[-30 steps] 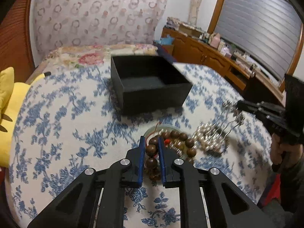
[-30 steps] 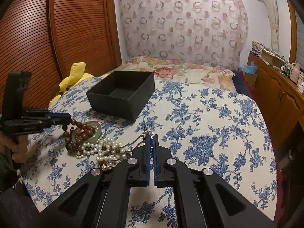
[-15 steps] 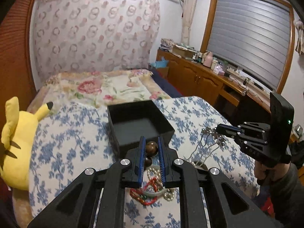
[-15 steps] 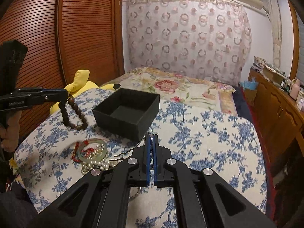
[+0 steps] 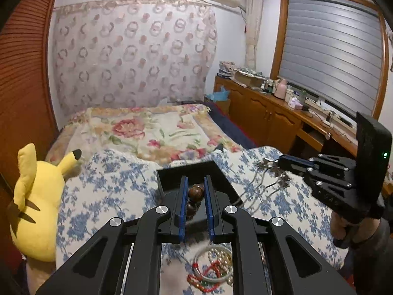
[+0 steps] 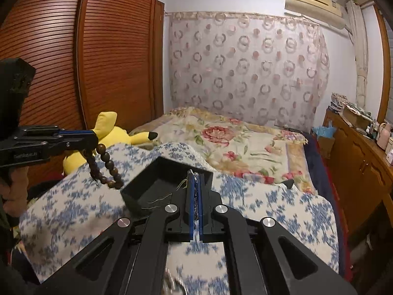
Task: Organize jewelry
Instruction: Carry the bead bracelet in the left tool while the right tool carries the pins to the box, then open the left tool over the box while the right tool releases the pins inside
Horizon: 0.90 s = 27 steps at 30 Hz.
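My left gripper (image 5: 195,179) is shut on a brown wooden bead bracelet (image 5: 195,192), which hangs in a loop (image 6: 106,166) below the left gripper (image 6: 94,139) in the right wrist view. My right gripper (image 6: 195,174) is shut on a thin silver chain (image 6: 195,196); its strands (image 5: 266,180) dangle from the right gripper (image 5: 282,159) beside the box. An open black box (image 5: 169,170) (image 6: 157,172) sits on the blue-flowered cloth, just beyond both grippers. A jade bangle with pearls and red beads (image 5: 212,266) lies on the cloth under my left gripper.
A yellow plush toy (image 5: 36,196) (image 6: 110,132) leans at the table's left edge. A bed with a flowered quilt (image 5: 152,132) lies behind. A cluttered wooden cabinet (image 5: 270,108) runs along the right wall, and slatted wardrobe doors (image 6: 110,61) stand at the left.
Both grippers have risen from the jewellery pile, the left lifting the bead bracelet and the right lifting the silver chain. The black box now sits closer under the fingertips.
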Available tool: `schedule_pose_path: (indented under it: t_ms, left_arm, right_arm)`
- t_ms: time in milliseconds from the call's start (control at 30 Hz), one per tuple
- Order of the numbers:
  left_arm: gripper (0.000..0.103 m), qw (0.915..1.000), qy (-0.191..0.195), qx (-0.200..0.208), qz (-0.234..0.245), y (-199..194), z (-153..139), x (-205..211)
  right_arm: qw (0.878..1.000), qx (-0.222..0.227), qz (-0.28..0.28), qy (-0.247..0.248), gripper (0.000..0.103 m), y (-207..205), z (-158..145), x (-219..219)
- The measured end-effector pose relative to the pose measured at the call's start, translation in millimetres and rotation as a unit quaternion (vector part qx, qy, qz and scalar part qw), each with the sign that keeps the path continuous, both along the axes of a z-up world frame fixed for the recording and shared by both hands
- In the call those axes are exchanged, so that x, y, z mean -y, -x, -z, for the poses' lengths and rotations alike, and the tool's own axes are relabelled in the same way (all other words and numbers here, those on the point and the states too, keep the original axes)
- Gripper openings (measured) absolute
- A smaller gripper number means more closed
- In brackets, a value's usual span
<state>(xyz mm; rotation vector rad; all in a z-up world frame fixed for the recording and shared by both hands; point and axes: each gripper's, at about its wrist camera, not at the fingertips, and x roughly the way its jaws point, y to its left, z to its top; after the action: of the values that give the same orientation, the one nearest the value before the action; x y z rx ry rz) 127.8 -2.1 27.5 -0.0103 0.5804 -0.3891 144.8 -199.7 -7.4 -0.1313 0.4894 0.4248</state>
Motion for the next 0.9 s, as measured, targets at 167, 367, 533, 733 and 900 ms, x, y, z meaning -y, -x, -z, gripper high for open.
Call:
schedule_pose_path:
  t_ms: [167, 367, 533, 733, 900]
  left_arm:
    - [0.012, 0.9999, -0.004, 0.01, -0.007, -12.8, -5.3, 0.6]
    - [0.012, 0.9999, -0.008, 0.011, -0.01, -27.4, -6.8, 7.3]
    - [0.012, 0.9999, -0.009, 0.001, -0.007, -37.0, -1.8, 13.3]
    - [0.012, 0.9998, -0.012, -0.012, -0.005, -50.3, 6.9, 20.3]
    - [0.012, 0.9996, -0.017, -0.022, -0.003, -59.6, 15.6, 29.6]
  right_arm:
    - [1.0, -0.007, 0.013, -0.002, 0.003, -29.0, 9.0, -16.1]
    - [0.999, -0.037, 0.011, -0.006, 0.003, -56.0, 33.7, -34.2]
    - [0.998, -0.067, 0.002, -0.004, 0.004, -67.6, 56.5, -42.0]
    - [0.997, -0.07, 0.002, -0.019, 0.004, -66.7, 60.4, -28.0]
    - [0.998, -0.062, 0.012, -0.029, 0.004, -57.5, 55.1, -7.3]
